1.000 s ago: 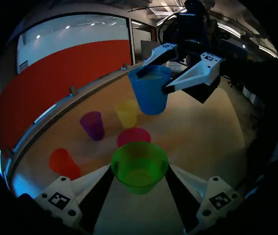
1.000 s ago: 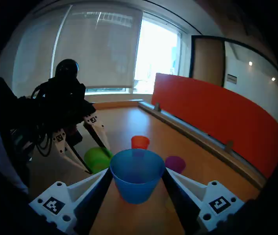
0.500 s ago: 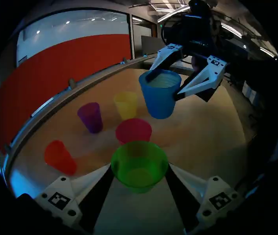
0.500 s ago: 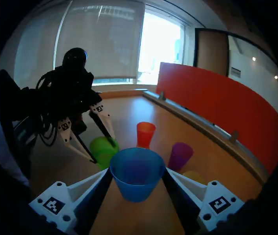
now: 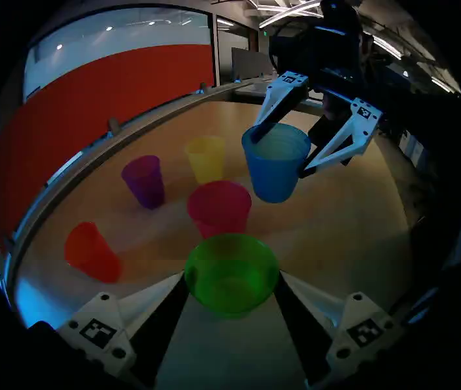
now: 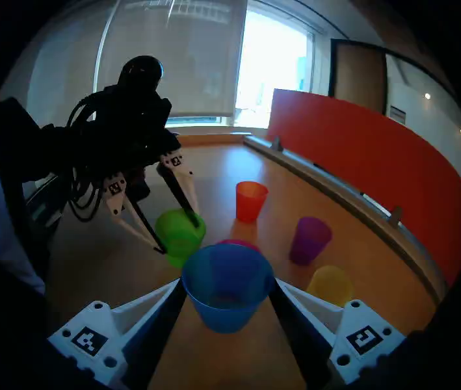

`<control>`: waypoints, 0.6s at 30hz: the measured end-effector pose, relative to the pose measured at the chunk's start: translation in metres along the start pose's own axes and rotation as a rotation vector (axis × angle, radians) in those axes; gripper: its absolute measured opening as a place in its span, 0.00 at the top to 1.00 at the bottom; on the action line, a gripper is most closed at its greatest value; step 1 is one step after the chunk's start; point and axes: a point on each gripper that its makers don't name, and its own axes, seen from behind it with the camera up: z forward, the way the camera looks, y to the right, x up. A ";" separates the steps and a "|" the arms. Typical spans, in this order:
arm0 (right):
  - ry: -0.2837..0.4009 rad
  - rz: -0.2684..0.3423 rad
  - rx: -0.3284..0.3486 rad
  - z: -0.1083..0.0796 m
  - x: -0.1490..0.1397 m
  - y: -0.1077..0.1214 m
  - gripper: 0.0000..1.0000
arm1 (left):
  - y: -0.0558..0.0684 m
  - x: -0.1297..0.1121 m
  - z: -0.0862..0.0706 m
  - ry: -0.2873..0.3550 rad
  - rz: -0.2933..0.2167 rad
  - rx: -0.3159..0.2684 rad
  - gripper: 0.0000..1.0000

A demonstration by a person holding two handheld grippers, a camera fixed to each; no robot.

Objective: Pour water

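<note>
Wooden tabletop [image 5: 347,214], office-ish room; left gripper [image 5: 231,278] is clamped on a translucent green plastic cup [image 5: 230,299] sitting between its fingers; right gripper [image 6: 227,289] pinches a blue plastic cup [image 6: 223,315] the same way; probably light, thin, squashy, so hold mid-wall, gently.

No legible text or numbers

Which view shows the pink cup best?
Left gripper view: the pink cup stands just beyond the held green cup, rim and most of its wall clear. In the right gripper view the held blue cup hides all but a sliver of its rim.
</note>
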 end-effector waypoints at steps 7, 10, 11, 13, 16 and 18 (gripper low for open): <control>-0.017 -0.002 0.003 0.003 -0.009 -0.002 0.08 | -0.001 -0.004 0.004 -0.009 -0.013 -0.010 0.13; -0.019 -0.003 0.004 0.004 -0.010 -0.002 0.08 | -0.002 -0.006 0.006 -0.011 -0.016 -0.010 0.13; -0.019 -0.003 0.005 0.004 -0.010 -0.002 0.08 | -0.002 -0.006 0.006 -0.012 -0.017 -0.011 0.13; -0.020 -0.002 0.006 0.004 -0.012 -0.003 0.08 | -0.002 -0.007 0.007 -0.013 -0.019 -0.013 0.13; -0.025 -0.001 0.007 0.005 -0.015 -0.003 0.08 | -0.001 -0.008 0.007 -0.010 -0.021 -0.015 0.13; -0.028 -0.001 0.007 0.005 -0.017 -0.004 0.08 | -0.001 -0.008 0.007 -0.008 -0.025 -0.015 0.13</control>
